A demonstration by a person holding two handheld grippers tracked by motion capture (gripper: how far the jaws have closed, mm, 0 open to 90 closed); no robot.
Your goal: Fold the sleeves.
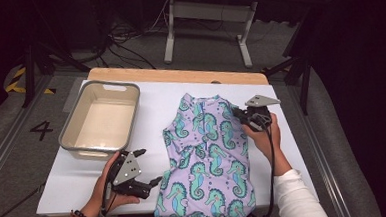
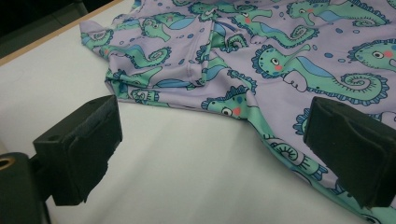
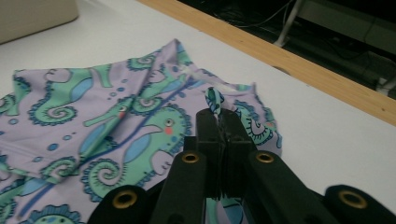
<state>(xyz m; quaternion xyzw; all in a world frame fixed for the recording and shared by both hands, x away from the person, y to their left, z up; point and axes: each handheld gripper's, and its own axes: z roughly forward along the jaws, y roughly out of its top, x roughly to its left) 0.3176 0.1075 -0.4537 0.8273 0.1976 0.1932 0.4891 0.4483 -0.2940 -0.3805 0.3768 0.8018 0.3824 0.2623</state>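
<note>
On the white bench [image 1: 293, 148] the swimsuit [image 1: 208, 152] is pinched at its edge by the right gripper [image 3: 219, 116], the left gripper [image 1: 146, 167] is held apart, and the thin fold could be lost if pulled hard.

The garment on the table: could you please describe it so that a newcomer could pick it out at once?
On the white table, right of the grey bin, lies a lilac garment. The right tongs pinch its edge. Its green seahorse print sets it apart from the plain things beside it.
</note>
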